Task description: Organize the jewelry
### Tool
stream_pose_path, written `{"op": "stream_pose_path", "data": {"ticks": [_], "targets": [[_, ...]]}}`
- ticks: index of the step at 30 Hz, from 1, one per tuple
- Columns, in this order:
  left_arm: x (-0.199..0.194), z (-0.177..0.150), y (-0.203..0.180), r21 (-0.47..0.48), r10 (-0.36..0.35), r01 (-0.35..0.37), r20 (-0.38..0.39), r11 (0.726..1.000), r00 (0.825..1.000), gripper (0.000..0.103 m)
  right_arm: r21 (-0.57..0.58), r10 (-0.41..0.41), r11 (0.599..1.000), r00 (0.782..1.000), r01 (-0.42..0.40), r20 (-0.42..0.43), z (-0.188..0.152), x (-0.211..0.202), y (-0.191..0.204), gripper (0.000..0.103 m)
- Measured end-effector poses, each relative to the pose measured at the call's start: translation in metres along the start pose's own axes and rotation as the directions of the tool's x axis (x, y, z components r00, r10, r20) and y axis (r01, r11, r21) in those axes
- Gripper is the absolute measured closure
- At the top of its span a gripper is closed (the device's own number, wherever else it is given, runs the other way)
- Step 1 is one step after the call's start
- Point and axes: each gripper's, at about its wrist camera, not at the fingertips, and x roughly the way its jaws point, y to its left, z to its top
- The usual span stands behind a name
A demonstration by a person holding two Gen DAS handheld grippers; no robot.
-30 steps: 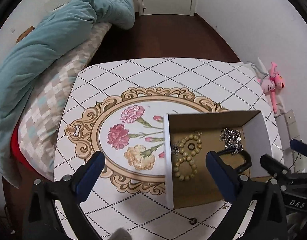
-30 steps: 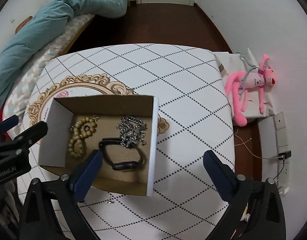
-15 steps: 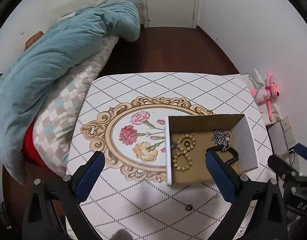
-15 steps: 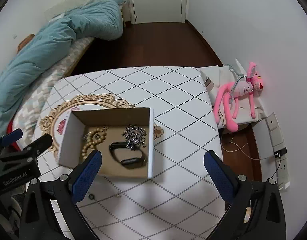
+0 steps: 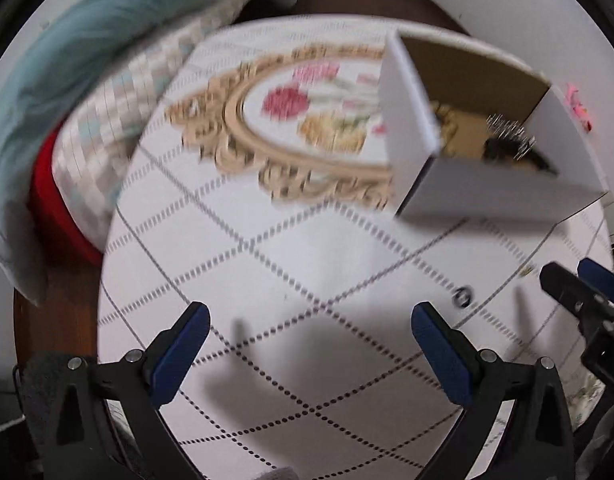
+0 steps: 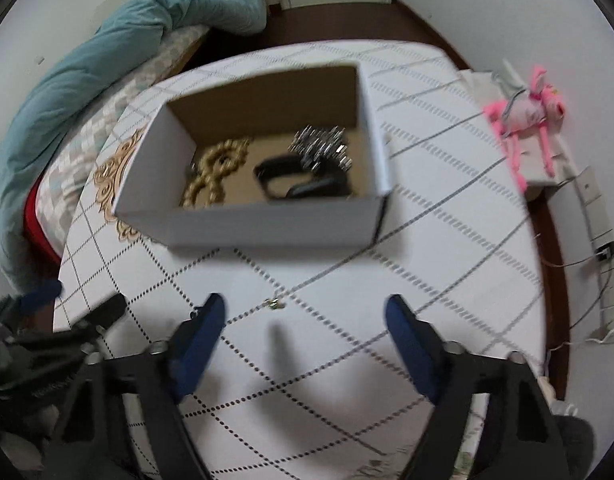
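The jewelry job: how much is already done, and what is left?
Done: the beaded bracelet, silver chain and black band lie in the box. In hand: nothing; left gripper and right gripper are empty, the right's jaws just narrowing. Left: the dark ring and small gold piece on the table.

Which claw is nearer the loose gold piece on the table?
Right. The gold piece lies just ahead of the right claw, whose empty jaws have just been closing; the left claw sits farther off, leftward.
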Motion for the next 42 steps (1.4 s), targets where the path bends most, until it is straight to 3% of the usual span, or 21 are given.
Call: {"op": "stream_pose_path", "data": {"ticks": [6, 8, 9, 12, 13, 17, 25, 28, 33, 34, 35, 37, 42], "targets": [[0.017, -0.006, 0.002, -0.01, 0.001, -0.001, -0.016, 1.0, 1.0, 0.0, -0.027, 0.034, 0.999, 0.999, -0.034, 0.002, -0.009, 0.02, 0.013, 0.051], [0.018, -0.006, 0.003, -0.013, -0.005, 0.005, -0.014, 1.0, 1.0, 0.0, -0.038, 0.03, 0.999, 1.0, -0.03, -0.004, -0.011, 0.026, 0.017, 0.068], [0.018, -0.006, 0.003, -0.014, -0.006, 0.006, -0.014, 1.0, 1.0, 0.0, -0.044, 0.026, 0.999, 1.0, -0.025, 0.01, -0.011, 0.025, 0.019, 0.069], [0.018, -0.006, 0.002, -0.015, -0.002, 0.002, -0.012, 1.0, 1.0, 0.0, -0.058, 0.013, 0.998, 1.0, -0.011, 0.022, -0.013, 0.027, 0.022, 0.091], [0.018, -0.006, 0.002, -0.012, 0.003, -0.003, -0.011, 1.0, 1.0, 0.0, -0.059, 0.015, 0.998, 1.0, -0.013, 0.025, -0.012, 0.027, 0.022, 0.094], [0.01, -0.009, -0.005, 0.003, 0.014, -0.014, 0.007, 1.0, 1.0, 0.0, -0.034, 0.037, 0.999, 0.999, -0.036, 0.033, -0.013, 0.021, 0.013, 0.094], [-0.002, -0.012, -0.054, 0.078, -0.093, 0.089, 0.046, 0.993, 0.995, 0.001, 0.057, 0.029, 0.998, 0.997, -0.033, 0.065, -0.02, -0.009, -0.025, 0.094], [-0.001, -0.014, -0.071, 0.105, -0.101, 0.094, 0.064, 0.99, 0.993, 0.012, 0.098, 0.016, 0.995, 0.997, -0.023, 0.072, -0.024, -0.013, -0.039, 0.094], [-0.002, -0.015, -0.081, 0.128, -0.123, 0.11, 0.1, 0.986, 0.987, 0.052, 0.13, 0.013, 0.991, 0.997, -0.022, 0.076, -0.026, -0.015, -0.051, 0.094], [-0.003, -0.014, -0.081, 0.133, -0.125, 0.111, 0.108, 0.985, 0.986, 0.07, 0.131, 0.013, 0.991, 0.997, -0.023, 0.078, -0.026, -0.015, -0.051, 0.094], [-0.005, -0.013, -0.083, 0.141, -0.128, 0.112, 0.112, 0.984, 0.985, 0.08, 0.131, 0.014, 0.991, 0.997, -0.024, 0.08, -0.026, -0.015, -0.051, 0.094], [-0.006, -0.013, -0.085, 0.15, -0.134, 0.116, 0.113, 0.982, 0.984, 0.092, 0.131, 0.015, 0.991, 0.996, -0.026, 0.083, -0.026, -0.015, -0.05, 0.094], [-0.003, -0.008, -0.081, 0.15, -0.152, 0.134, 0.116, 0.98, 0.982, 0.093, 0.133, 0.025, 0.99, 0.996, -0.037, 0.09, -0.025, -0.018, -0.049, 0.094]]}}
